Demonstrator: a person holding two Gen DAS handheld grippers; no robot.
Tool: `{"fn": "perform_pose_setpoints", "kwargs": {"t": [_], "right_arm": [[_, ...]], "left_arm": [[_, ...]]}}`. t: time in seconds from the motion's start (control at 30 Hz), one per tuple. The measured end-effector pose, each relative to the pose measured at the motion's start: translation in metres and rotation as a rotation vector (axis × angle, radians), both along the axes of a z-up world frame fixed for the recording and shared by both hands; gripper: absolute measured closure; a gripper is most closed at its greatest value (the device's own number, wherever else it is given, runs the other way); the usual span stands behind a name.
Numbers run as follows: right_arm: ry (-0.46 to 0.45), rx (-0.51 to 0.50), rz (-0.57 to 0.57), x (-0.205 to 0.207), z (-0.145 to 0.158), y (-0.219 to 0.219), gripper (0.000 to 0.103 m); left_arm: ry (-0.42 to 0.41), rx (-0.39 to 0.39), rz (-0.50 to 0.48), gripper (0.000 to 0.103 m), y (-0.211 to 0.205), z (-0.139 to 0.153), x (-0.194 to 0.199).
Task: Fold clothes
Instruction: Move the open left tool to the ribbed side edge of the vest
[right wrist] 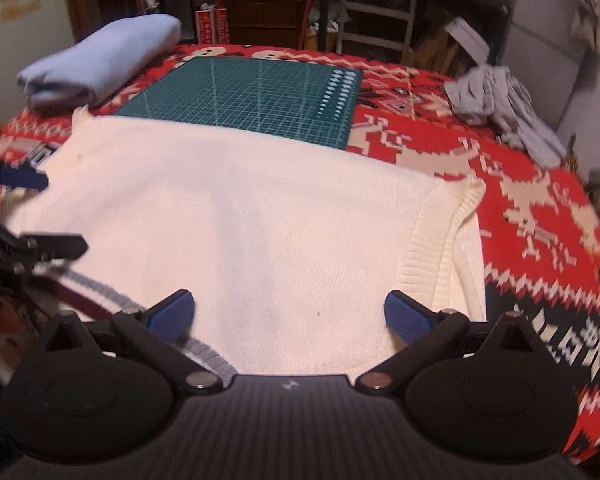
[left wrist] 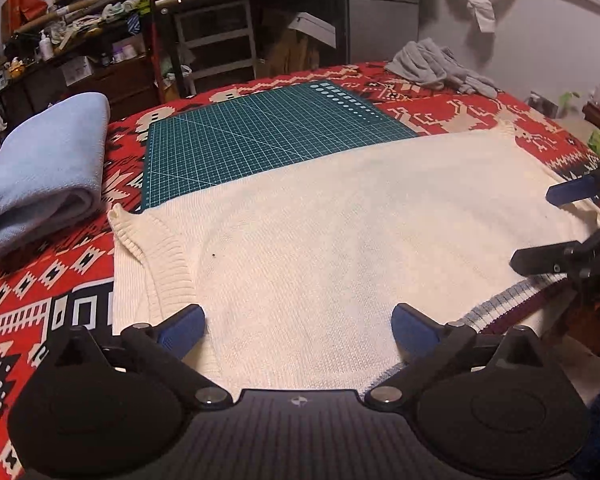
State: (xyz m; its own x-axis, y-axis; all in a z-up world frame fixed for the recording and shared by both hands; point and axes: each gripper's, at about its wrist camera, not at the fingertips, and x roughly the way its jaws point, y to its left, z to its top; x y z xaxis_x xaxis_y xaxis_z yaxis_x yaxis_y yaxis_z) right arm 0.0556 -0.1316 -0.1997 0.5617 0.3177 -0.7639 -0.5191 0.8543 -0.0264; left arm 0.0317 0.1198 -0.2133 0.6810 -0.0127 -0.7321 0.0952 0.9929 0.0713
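A cream knit garment lies flat on the red patterned blanket, its far edge over a green cutting mat. A ribbed armhole shows at one side. A grey and maroon striped hem peeks out at the near edge. My left gripper hovers open over the near part of the knit, nothing between its blue pads. My right gripper is open too, beside it over the same garment.
A folded light blue garment sits at the blanket's left. A crumpled grey garment lies at the far right. Cluttered shelves and a dark desk stand beyond the far edge.
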Motion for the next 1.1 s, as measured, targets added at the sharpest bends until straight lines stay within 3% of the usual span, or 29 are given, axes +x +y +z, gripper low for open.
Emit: {"fn": "perform_pose_setpoints", "kwargs": {"t": [0.4, 0.73, 0.83, 0.93, 1.03, 1.1], "right_arm": [[0.049, 0.011, -0.019, 0.007, 0.001, -0.001, 0.000], [0.012, 0.005, -0.021, 0.002, 0.000, 0.000, 0.000], [-0.001, -0.012, -0.041, 0.002, 0.004, -0.001, 0.000], [-0.070, -0.040, -0.058, -0.004, 0.014, -0.003, 0.000], [-0.111, -0.022, -0.068, -0.010, 0.028, -0.009, 0.000], [-0.121, -0.007, -0.087, -0.012, 0.035, -0.013, 0.000]], "left_arm": [[0.071, -0.019, -0.002, 0.000, 0.000, 0.002, 0.007], [0.030, -0.023, 0.026, 0.000, -0.003, 0.001, 0.001], [0.027, -0.028, 0.043, 0.010, 0.000, 0.007, 0.000], [0.002, -0.060, 0.077, 0.021, 0.010, 0.019, -0.007], [-0.038, -0.090, 0.142, 0.024, 0.030, 0.032, -0.016], [-0.052, -0.111, 0.195, 0.036, 0.047, 0.038, -0.022]]}}
